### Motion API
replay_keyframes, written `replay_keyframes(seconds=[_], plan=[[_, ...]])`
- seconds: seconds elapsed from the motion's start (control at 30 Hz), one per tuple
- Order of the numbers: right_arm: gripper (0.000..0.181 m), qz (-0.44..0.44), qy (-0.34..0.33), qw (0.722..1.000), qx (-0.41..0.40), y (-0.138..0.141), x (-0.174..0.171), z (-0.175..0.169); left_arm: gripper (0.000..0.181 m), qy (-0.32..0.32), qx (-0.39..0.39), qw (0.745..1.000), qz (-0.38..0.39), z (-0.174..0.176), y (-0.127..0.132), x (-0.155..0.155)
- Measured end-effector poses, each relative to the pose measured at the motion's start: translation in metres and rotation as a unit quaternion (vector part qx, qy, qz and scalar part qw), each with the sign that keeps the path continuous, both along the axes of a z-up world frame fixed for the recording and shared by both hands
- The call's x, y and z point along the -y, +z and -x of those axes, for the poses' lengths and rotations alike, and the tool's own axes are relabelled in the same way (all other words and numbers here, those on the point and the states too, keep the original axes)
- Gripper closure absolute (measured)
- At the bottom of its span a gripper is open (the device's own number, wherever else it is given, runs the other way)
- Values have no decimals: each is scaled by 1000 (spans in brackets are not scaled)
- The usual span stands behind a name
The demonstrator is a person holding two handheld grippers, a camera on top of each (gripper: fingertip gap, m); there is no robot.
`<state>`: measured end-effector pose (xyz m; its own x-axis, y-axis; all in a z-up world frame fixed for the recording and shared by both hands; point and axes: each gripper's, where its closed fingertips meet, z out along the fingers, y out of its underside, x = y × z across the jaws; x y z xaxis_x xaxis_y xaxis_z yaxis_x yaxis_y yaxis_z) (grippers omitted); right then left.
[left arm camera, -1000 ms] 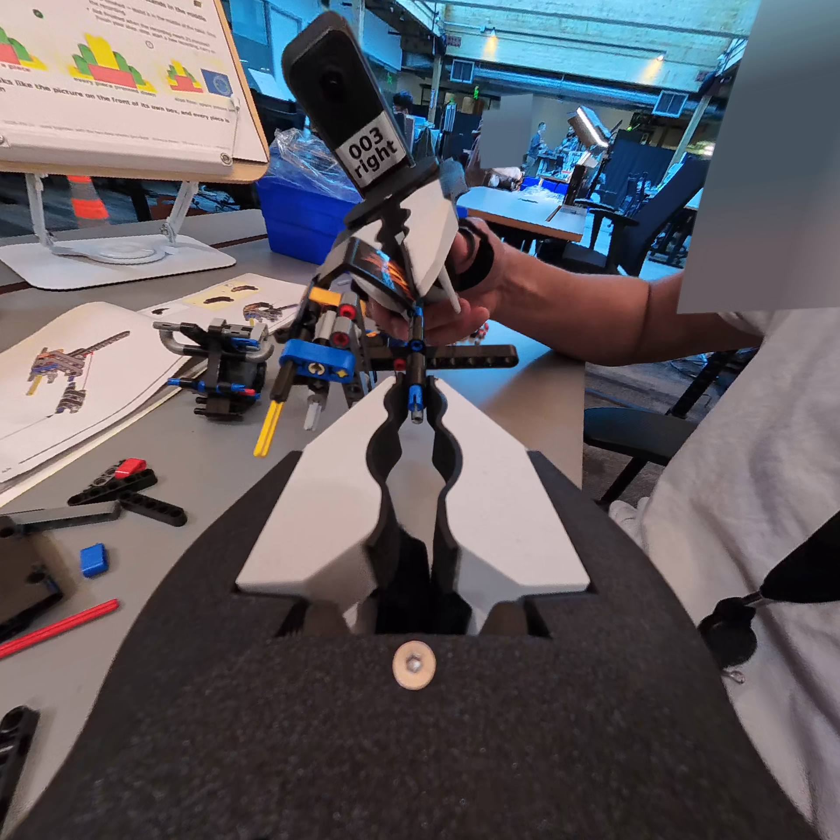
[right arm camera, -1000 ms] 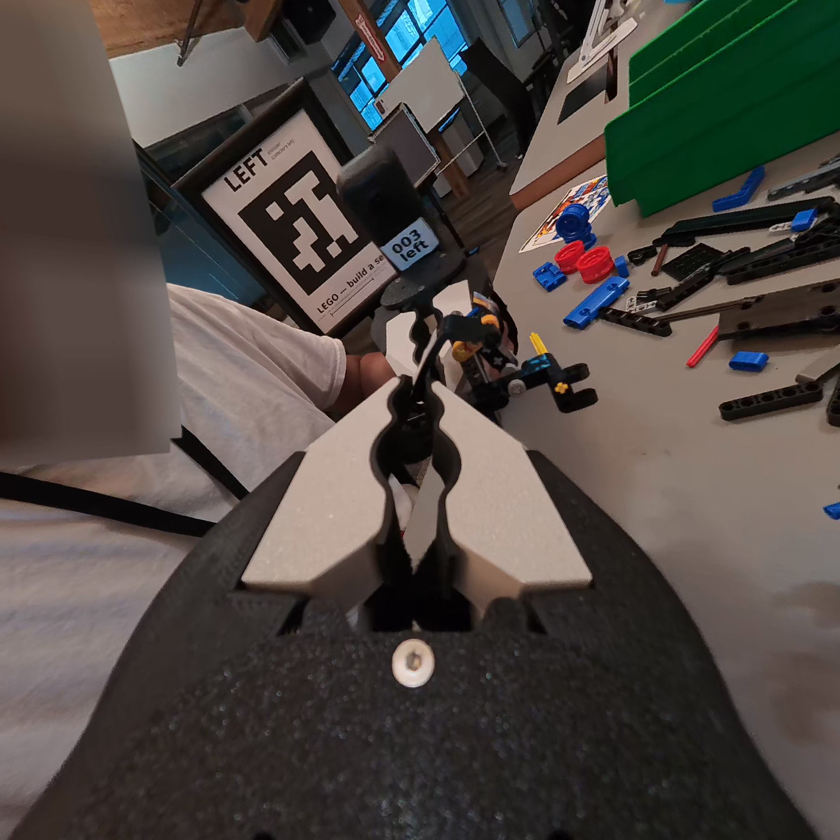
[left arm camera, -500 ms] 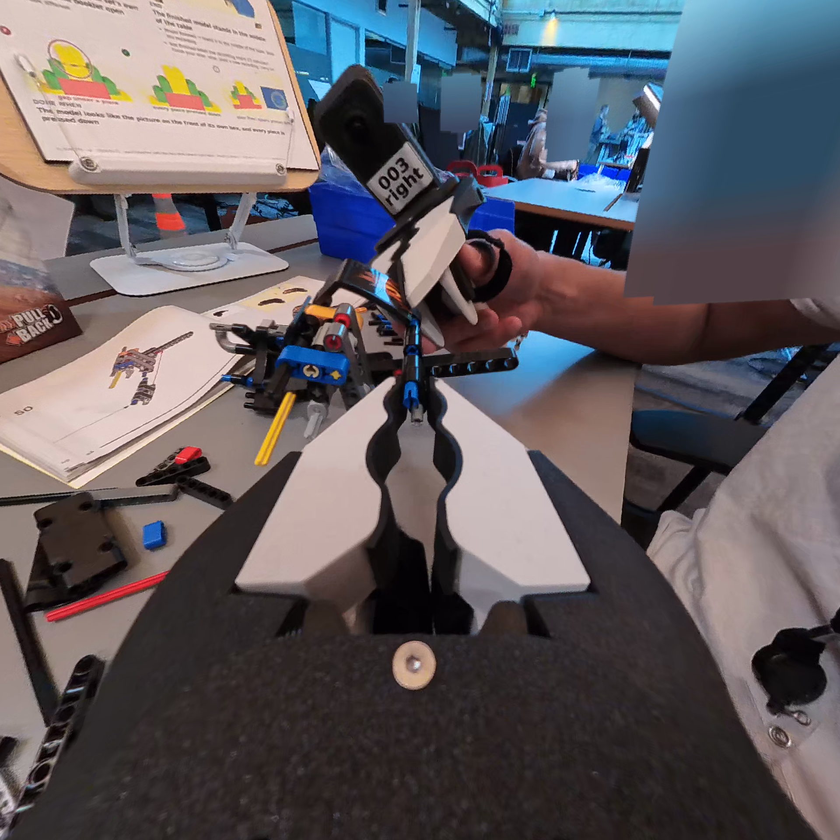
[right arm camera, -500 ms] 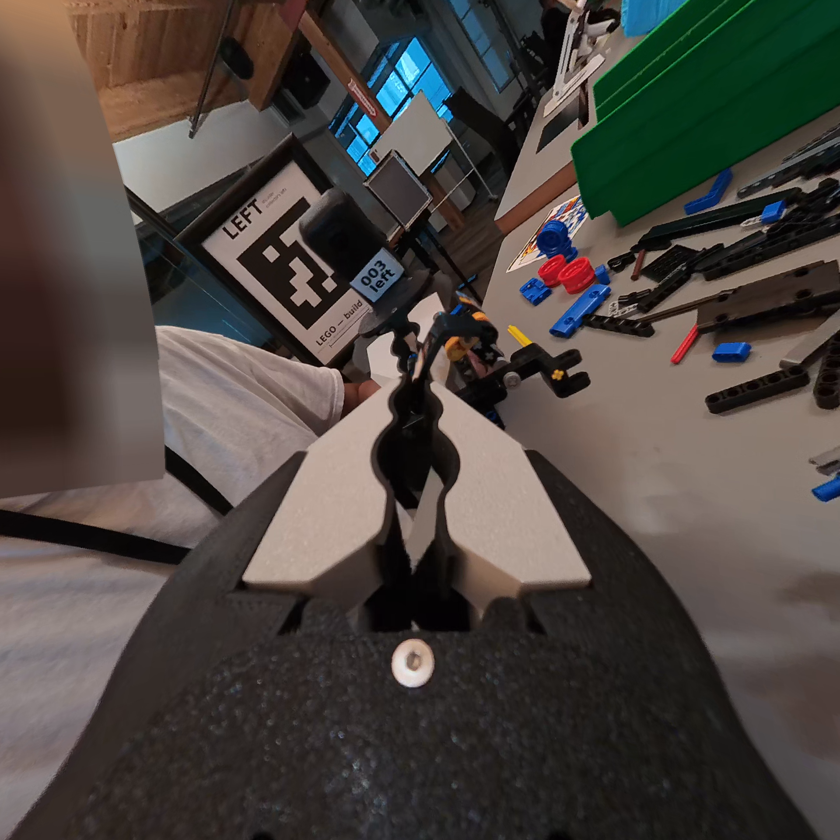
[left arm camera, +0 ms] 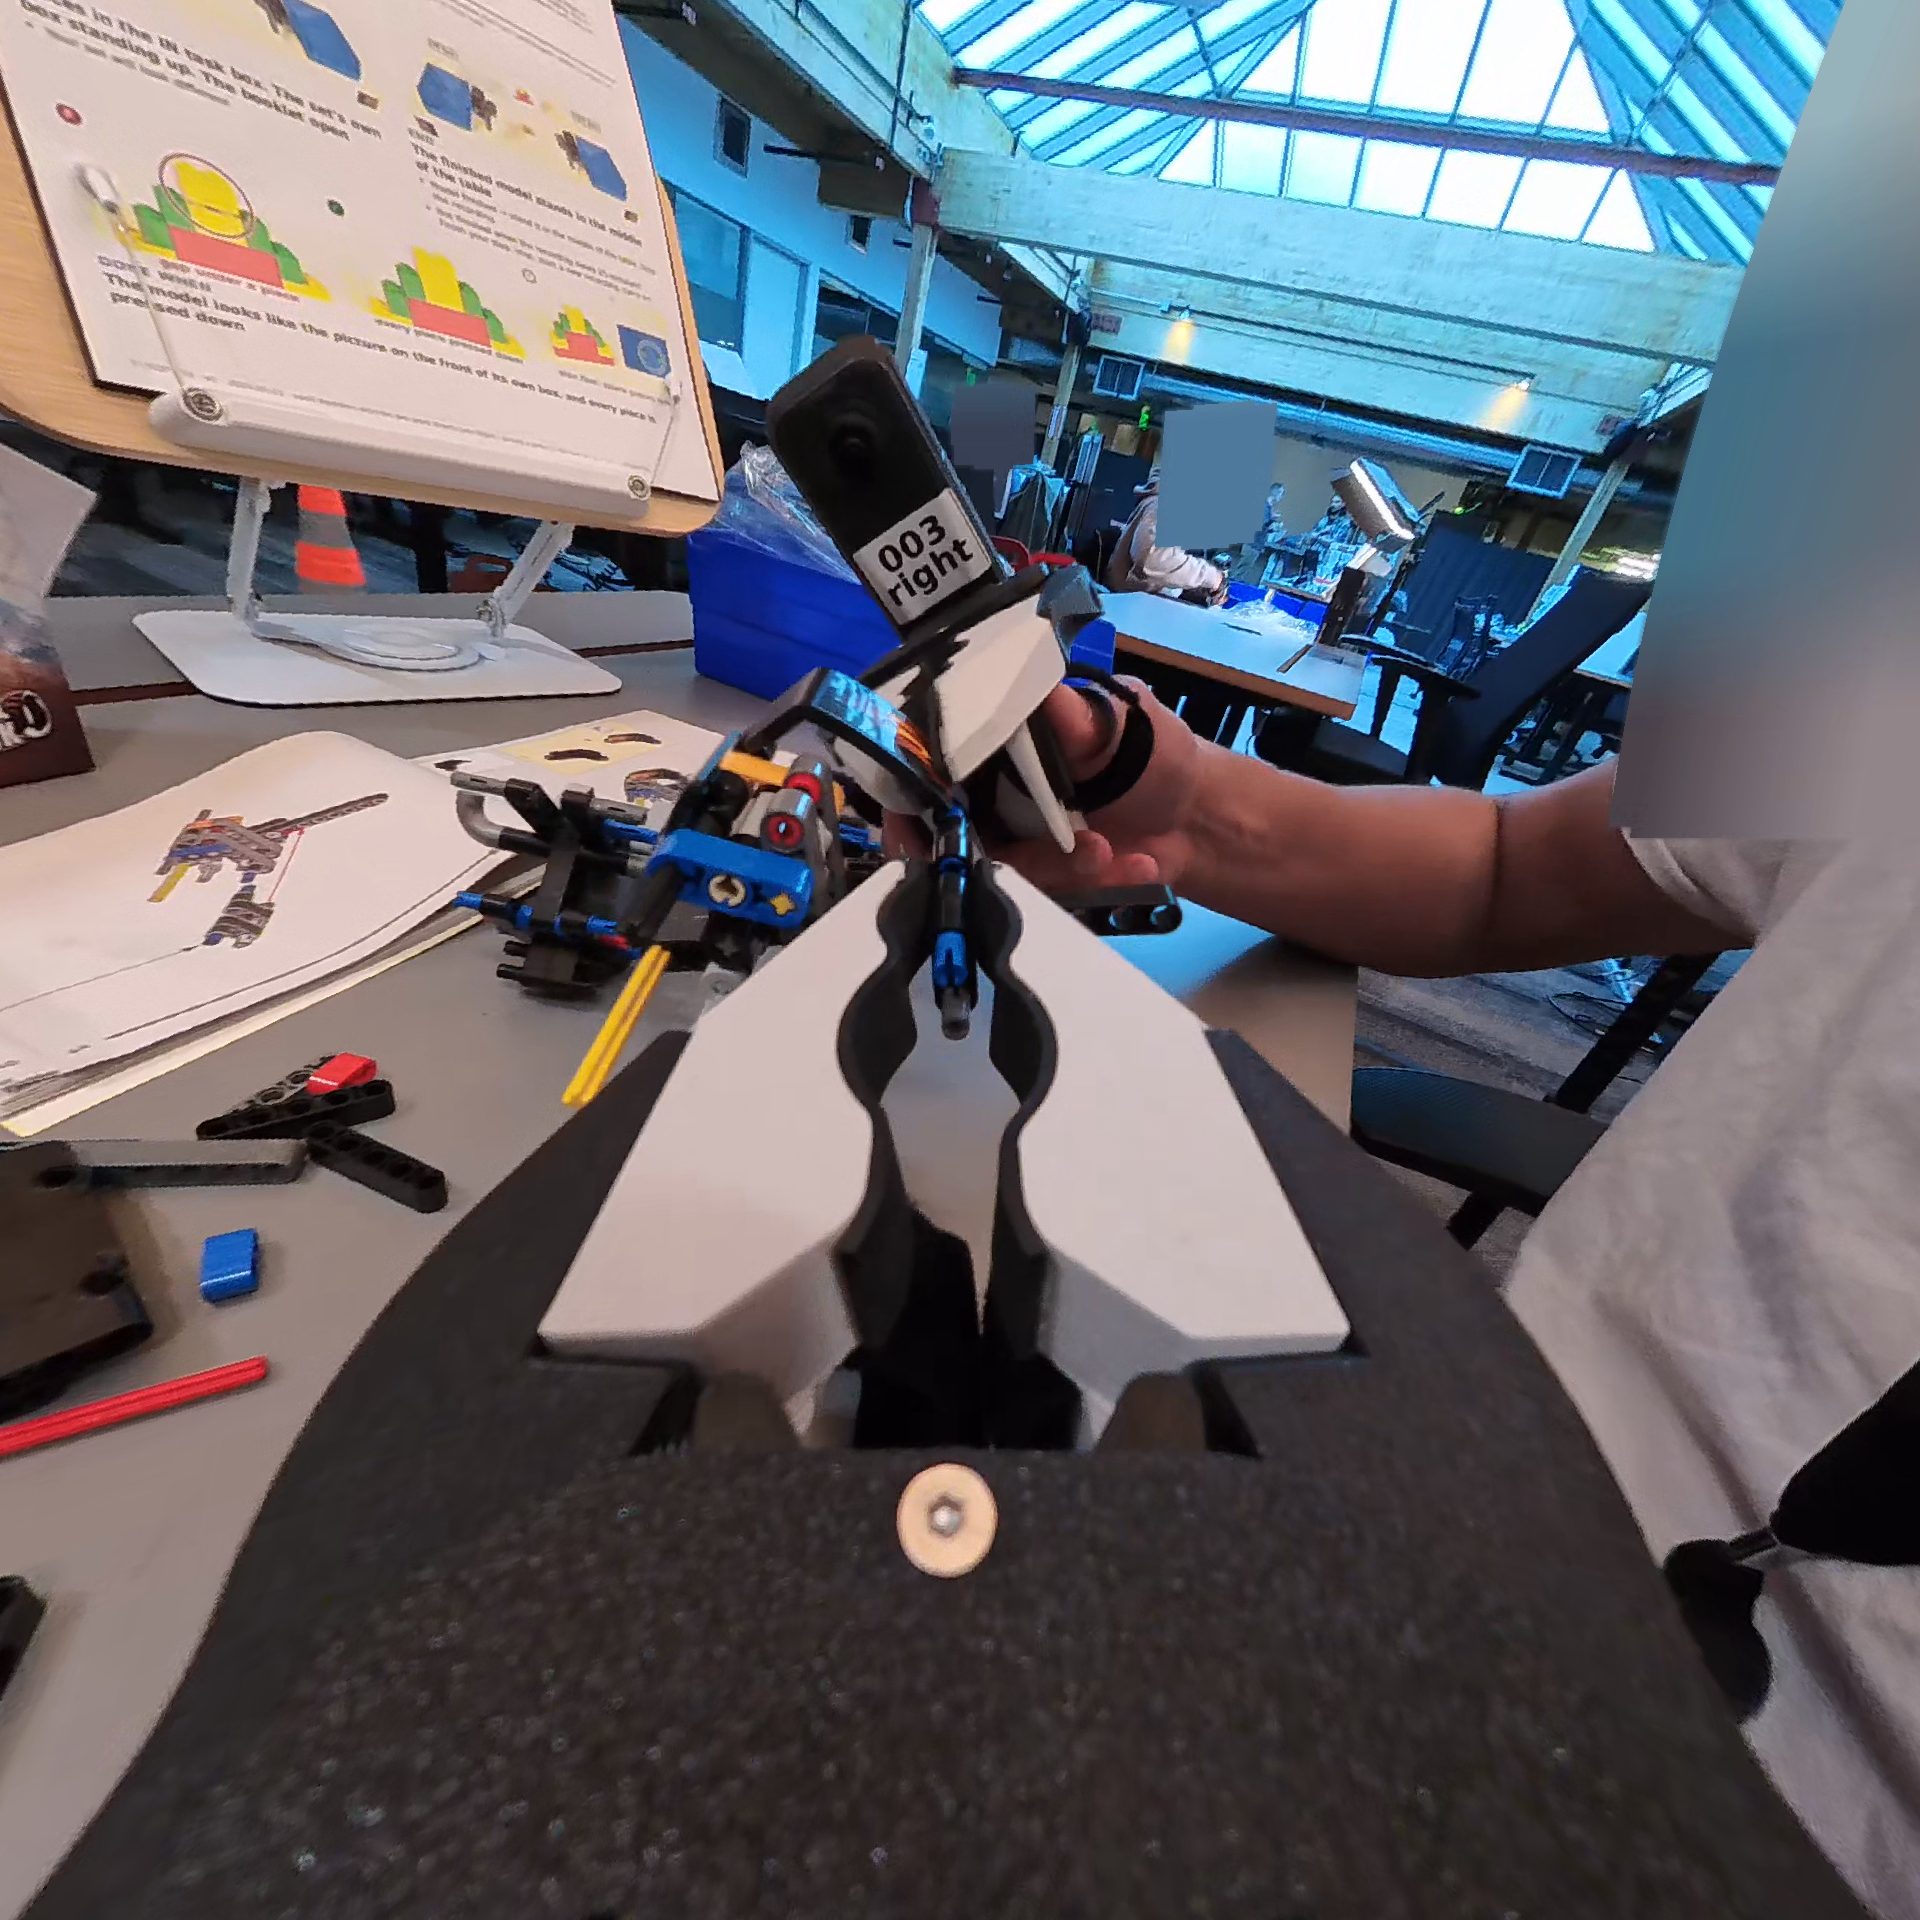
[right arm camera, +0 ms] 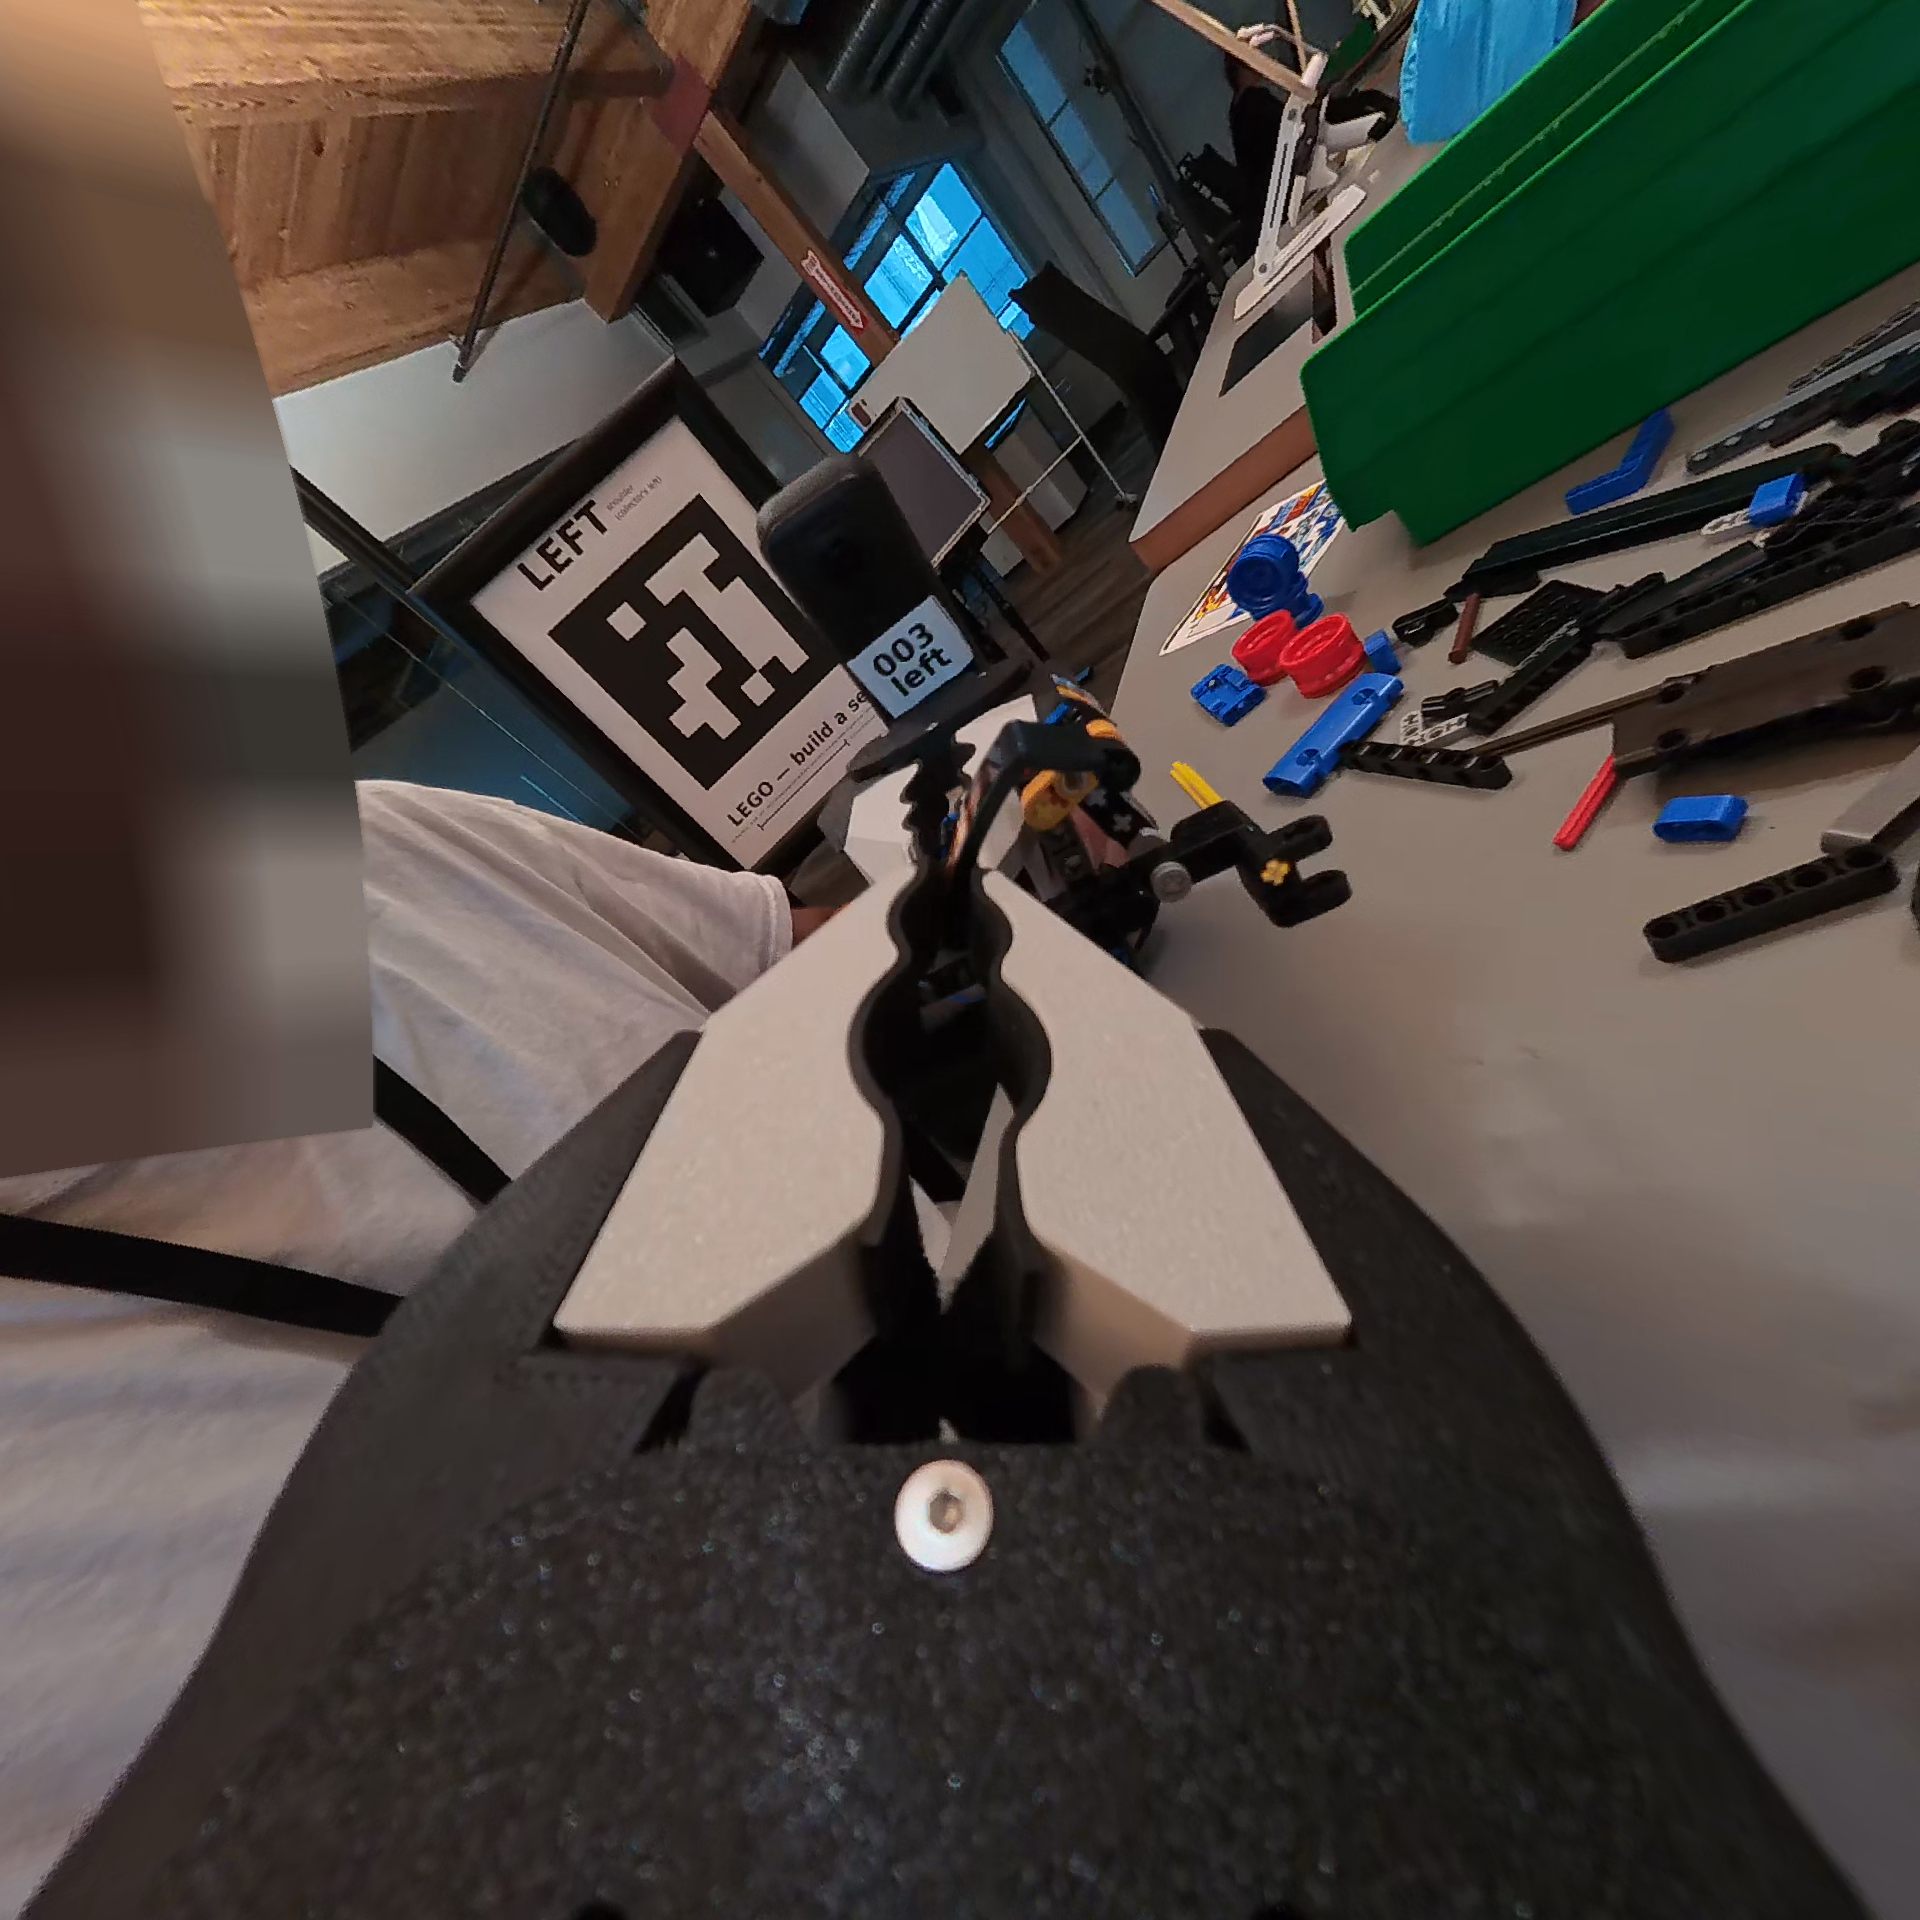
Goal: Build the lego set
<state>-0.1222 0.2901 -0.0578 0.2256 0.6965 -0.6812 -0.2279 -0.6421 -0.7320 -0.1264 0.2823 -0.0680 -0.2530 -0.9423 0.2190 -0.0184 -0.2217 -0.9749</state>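
The left gripper [left arm camera: 948, 935] has its fingers clamped on the black-and-blue plastic lego assembly [left arm camera: 727, 862], its blue-tipped pin lengthwise between them. The right gripper [right arm camera: 940, 935], fingers clamped, holds the assembly's opposite end.

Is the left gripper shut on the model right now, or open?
Shut. In the left wrist view the left gripper has its tips closed on the thin black and blue pin piece of the lego model.
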Motion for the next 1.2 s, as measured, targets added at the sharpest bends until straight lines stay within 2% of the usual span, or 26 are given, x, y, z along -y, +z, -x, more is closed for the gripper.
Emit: replay_keyframes(seconds=[0.17,0.33,0.53,0.83,1.2], plan=[[179,24,12,999,-34,1,1,2,176,9,-3,1000,-29,2,0,1],[178,29,22,999,-31,-3,3,2,176,15,-12,998,-62,2,-4,2],[179,33,22,998,-41,-5,2,4,176,7,-8,999,-45,2,-6,2],[180,-13,-13,1000,-18,-3,-3,4,176,15,-6,999,-36,1,-5,-2],[170,-26,20,999,18,2,5,7,176,-6,13,999,-40,4,0,1]])
